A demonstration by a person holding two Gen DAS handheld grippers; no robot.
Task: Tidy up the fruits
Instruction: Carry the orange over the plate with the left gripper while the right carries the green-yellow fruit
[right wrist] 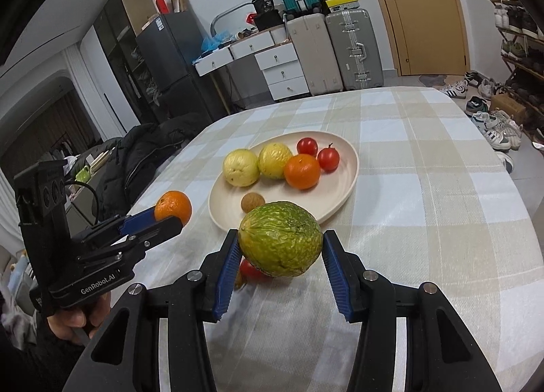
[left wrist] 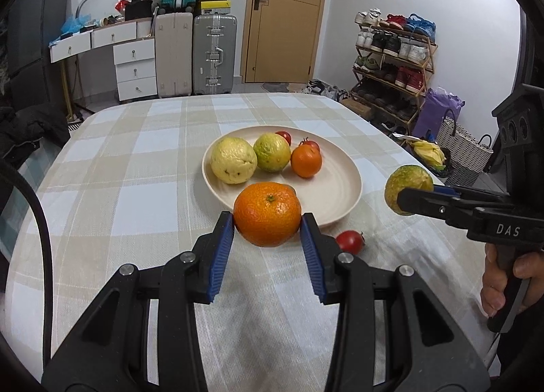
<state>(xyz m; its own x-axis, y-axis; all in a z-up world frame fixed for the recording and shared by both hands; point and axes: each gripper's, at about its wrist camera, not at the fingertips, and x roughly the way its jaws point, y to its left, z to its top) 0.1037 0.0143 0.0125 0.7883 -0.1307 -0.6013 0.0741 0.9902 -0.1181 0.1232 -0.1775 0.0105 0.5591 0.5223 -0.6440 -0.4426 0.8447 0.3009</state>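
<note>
Between left tongs point(left wrist: 267, 222), clamped: orange point(left wrist: 267, 213), firm, round, gripped at widest girth. Right tongs point(right wrist: 280, 247) clamped on wrinkled green fruit point(right wrist: 280, 239), likely soft, bruisable. Just beyond both: plate point(right wrist: 343, 188), tomato point(left wrist: 349, 241) beside on desk point(left wrist: 102, 188).

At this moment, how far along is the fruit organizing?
Done: two yellow fruits, a small orange, two tomatoes and a brown nut-like piece lie on the plate. In hand: left tool grips an orange, right tool a green fruit. Left: a tomato on the cloth.
</note>
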